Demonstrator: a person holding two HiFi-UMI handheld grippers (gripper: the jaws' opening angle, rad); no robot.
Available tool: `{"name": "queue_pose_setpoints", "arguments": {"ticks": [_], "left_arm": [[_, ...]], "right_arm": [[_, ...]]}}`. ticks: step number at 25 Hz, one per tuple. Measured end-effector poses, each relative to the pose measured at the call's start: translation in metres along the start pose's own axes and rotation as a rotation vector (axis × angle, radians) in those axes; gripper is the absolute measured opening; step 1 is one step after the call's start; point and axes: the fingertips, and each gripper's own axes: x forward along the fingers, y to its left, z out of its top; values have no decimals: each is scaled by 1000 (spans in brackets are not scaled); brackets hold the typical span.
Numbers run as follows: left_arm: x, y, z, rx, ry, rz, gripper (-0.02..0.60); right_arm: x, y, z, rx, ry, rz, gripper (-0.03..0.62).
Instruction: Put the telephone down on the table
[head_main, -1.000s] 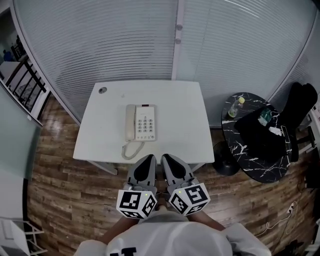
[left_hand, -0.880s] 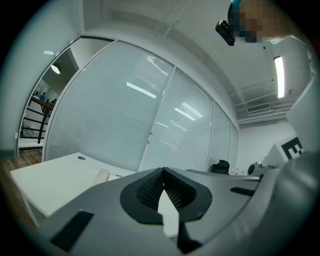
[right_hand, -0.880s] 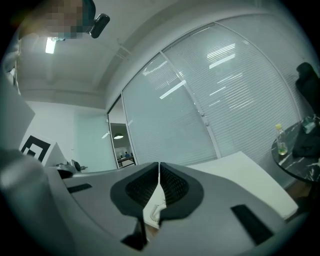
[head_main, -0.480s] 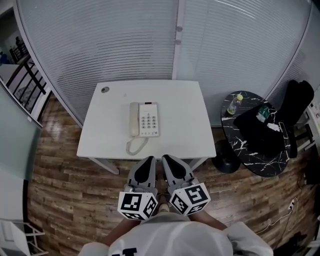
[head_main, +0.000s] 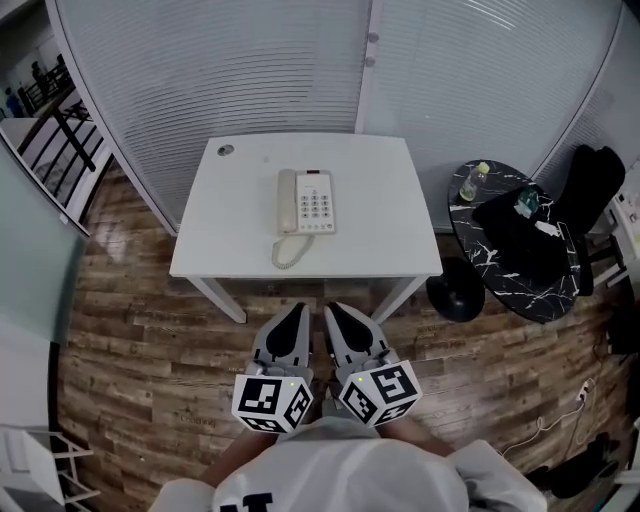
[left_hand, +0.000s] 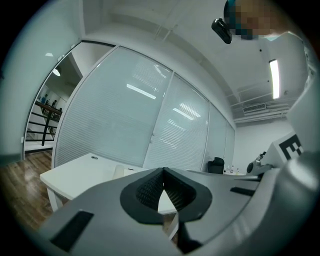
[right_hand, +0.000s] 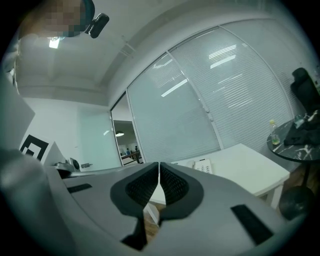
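Observation:
A beige desk telephone (head_main: 307, 201) lies on the white table (head_main: 380, 240), its handset on the cradle at its left and the coiled cord trailing toward the front edge. The right gripper view shows the telephone (right_hand: 202, 164) small on the table (right_hand: 245, 167). My left gripper (head_main: 296, 311) and right gripper (head_main: 332, 309) hang side by side over the wooden floor, well short of the table's front edge. Both are shut with nothing between their jaws. In the left gripper view the left gripper (left_hand: 163, 171) points at the table (left_hand: 80, 172).
White blinds (head_main: 250, 70) close off the glass wall behind the table. A round black marble side table (head_main: 500, 285) at the right carries a bottle (head_main: 472, 182) and dark bags. A railing (head_main: 75, 140) runs at the far left. Wooden floor (head_main: 130, 330) surrounds me.
The table and telephone have slid up and to the right in the head view, standing farther from the grippers. Both grippers stay shut in the same place.

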Motion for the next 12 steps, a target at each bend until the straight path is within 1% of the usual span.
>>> {"name": "queue_pose_setpoints", "arguments": {"ticks": [5, 12], "left_arm": [[-38, -8, 2, 14, -12, -26, 5], [-89, -15, -9, 8, 5, -54, 5]], "right_arm": [[-25, 31, -7, -10, -17, -11, 32], [-60, 70, -24, -9, -23, -37, 32]]}}
